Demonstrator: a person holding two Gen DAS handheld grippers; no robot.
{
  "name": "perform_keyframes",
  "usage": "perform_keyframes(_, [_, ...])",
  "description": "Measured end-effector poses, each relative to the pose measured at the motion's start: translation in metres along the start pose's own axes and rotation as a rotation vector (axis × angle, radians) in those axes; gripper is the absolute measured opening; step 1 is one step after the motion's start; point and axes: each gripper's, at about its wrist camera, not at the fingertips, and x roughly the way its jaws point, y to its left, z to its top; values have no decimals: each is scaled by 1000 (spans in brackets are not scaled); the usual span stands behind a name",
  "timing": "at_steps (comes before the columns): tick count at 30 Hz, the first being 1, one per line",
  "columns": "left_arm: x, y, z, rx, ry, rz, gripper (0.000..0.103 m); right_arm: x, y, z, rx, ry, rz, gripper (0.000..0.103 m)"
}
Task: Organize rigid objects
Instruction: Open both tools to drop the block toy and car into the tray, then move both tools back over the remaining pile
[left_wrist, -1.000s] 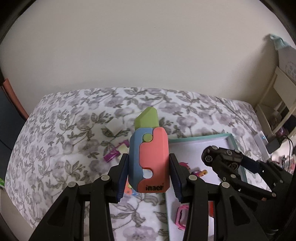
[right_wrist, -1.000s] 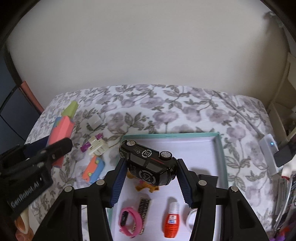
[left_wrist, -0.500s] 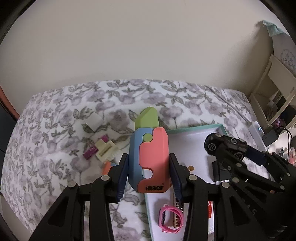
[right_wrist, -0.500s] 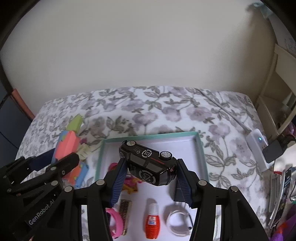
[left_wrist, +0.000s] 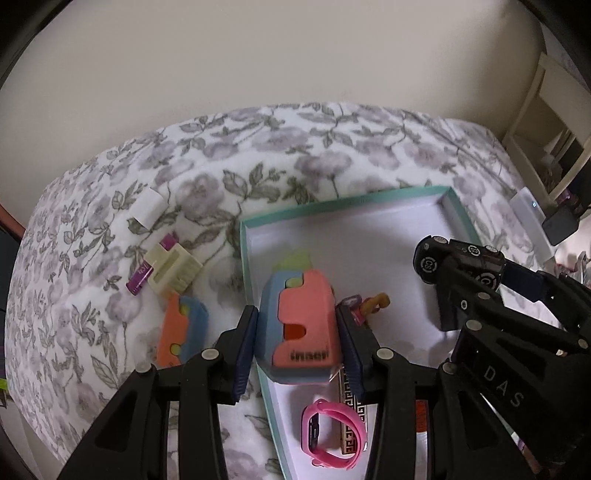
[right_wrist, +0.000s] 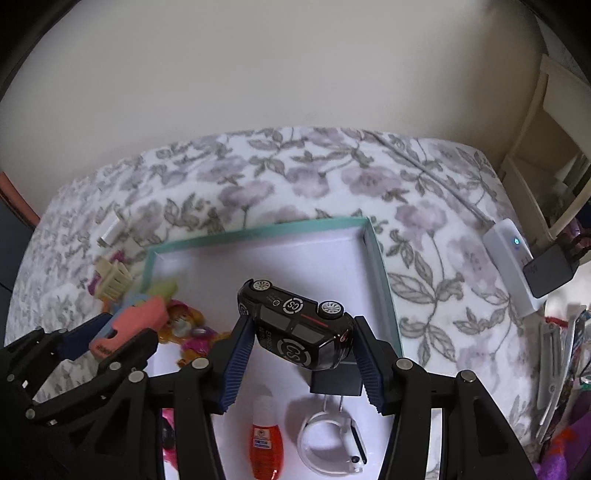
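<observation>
My left gripper (left_wrist: 297, 341) is shut on a coral, blue and green toy block (left_wrist: 303, 328), held over the left part of the teal-rimmed white tray (left_wrist: 343, 201). My right gripper (right_wrist: 301, 354) is shut on a black toy car (right_wrist: 295, 328) above the tray's (right_wrist: 258, 230) middle; the car (left_wrist: 461, 264) also shows at the right of the left wrist view. The coral block (right_wrist: 129, 325) appears at the left of the right wrist view. In the tray lie a pink watch band (left_wrist: 332, 435), an orange bottle (right_wrist: 266, 439), a white ring (right_wrist: 328, 443) and a toy figure (right_wrist: 192, 332).
On the floral bedspread (left_wrist: 295, 147) left of the tray lie an orange and blue block (left_wrist: 181, 332), a cream and purple piece (left_wrist: 166, 269) and a small white block (left_wrist: 149, 208). A white device (right_wrist: 513, 266) and dark charger (right_wrist: 550, 269) sit at the right.
Both grippers have sunk and moved over the tray with their toys still gripped; the tray and its contents now fill more of each view.
</observation>
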Motion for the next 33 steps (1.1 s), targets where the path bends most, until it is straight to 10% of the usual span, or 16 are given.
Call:
perform_keyframes(23, [-28,76,4,-191,-40,38,81,-16,46,4,-110,-36,36,78])
perform_keyframes(33, [-13,144,-17,-322,14,106,82,-8,101,-7,-213,-14,81,84])
